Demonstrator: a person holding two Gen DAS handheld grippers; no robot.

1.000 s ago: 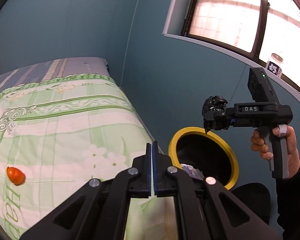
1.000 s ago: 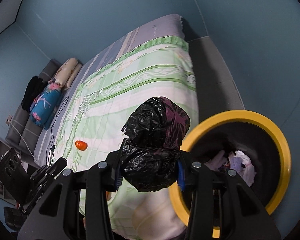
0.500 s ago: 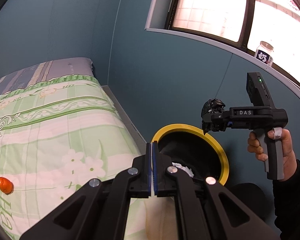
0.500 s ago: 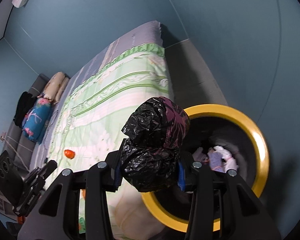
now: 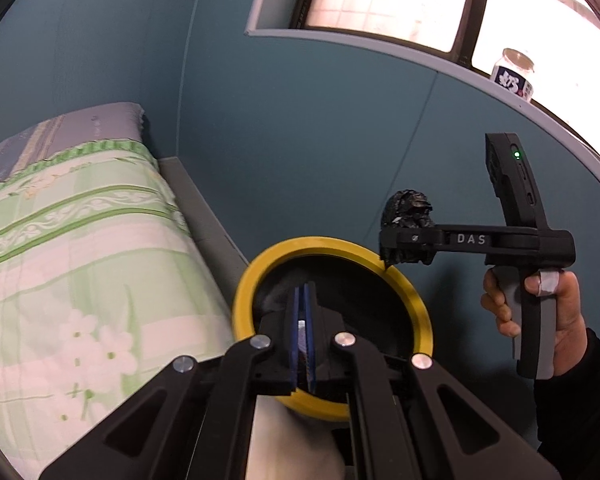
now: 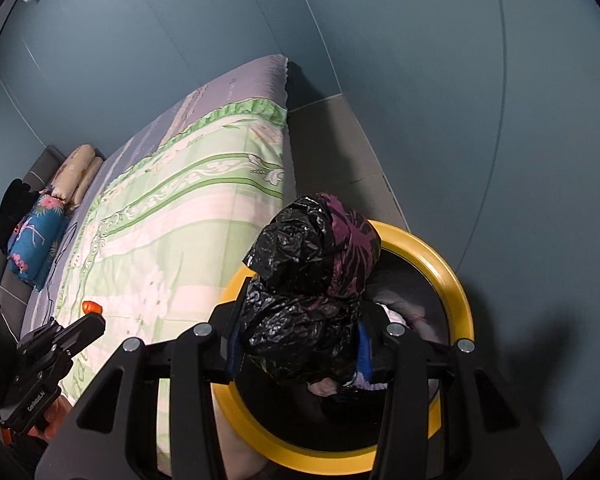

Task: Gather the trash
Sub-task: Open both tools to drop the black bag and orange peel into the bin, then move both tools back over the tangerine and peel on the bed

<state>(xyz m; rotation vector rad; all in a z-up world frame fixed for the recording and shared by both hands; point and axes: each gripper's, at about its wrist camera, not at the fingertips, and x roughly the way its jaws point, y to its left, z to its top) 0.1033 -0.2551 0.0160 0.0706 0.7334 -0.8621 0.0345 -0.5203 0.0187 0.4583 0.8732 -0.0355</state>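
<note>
A crumpled black plastic bag (image 6: 312,296) with a purple patch fills my right gripper (image 6: 300,344), whose blue pads press on its sides. It hangs over the mouth of a yellow-rimmed trash bin (image 6: 456,280) with pale waste inside. In the left wrist view the right gripper (image 5: 408,240) holds the bag (image 5: 409,210) at the far rim of the bin (image 5: 256,276), a hand (image 5: 556,316) on its handle. My left gripper (image 5: 302,300) is shut and empty, its tips over the bin's near side. A small orange item (image 6: 91,306) lies on the bed.
A bed with a green floral quilt (image 6: 172,216) stands left of the bin, pillows (image 6: 36,232) at its far end. Blue walls close in behind. A jar (image 5: 514,74) sits on the window sill (image 5: 380,46). The left gripper (image 6: 72,332) shows at lower left.
Both grippers moved toward the bin: the bag now hangs over its opening instead of beside it, and the left gripper's tips swung right from the quilt to the bin.
</note>
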